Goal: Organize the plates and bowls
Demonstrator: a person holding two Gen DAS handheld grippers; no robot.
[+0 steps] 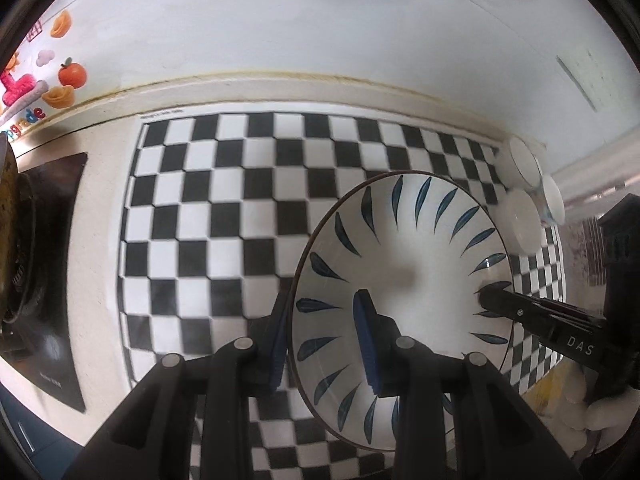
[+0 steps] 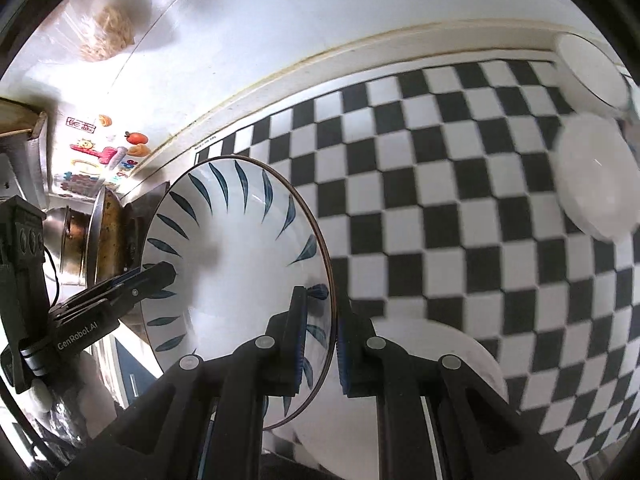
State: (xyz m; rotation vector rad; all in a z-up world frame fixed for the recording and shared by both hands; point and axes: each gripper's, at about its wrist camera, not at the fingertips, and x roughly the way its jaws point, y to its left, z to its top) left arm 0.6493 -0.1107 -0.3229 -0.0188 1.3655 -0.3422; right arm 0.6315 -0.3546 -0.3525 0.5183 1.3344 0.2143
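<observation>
Both tools are on the same item: a white ceramic bowl with dark blue leaf strokes around the inner wall and a thin brown rim (image 1: 404, 248). It sits above the black-and-white checkered mat (image 1: 224, 208) on the bench, apparently lifted clear, though I can't confirm a gap underneath.

Left tool (image 1: 322, 340): jaws narrowed over the bowl's near-left rim, one finger inside the wall, one outside, clamped on it. Right tool (image 2: 320, 344): same straddle on the opposite rim, pinching the wall.

Orientation: the bowl is round, so it has no long axis in plan; the axis that matters is the opening. It faces up and somewhat toward the left wrist camera. In the right wrist view the bowl looks tilted, with its right rim toward the lens. The line between the two grips runs roughly across the diameter.

Doing the step well:
- Move both tools together and hold their spacing, since pulling apart or twisting loads the thin rim.
- Level the opening before setting down or nesting.
- Likely target is the plain white bowl (image 2: 404, 384) just below the right tool; centre over it first.
- Stay clear of the white round dishes (image 2: 592, 176) at the mat's right edge.
- Release one tool only once the base is seated.
</observation>
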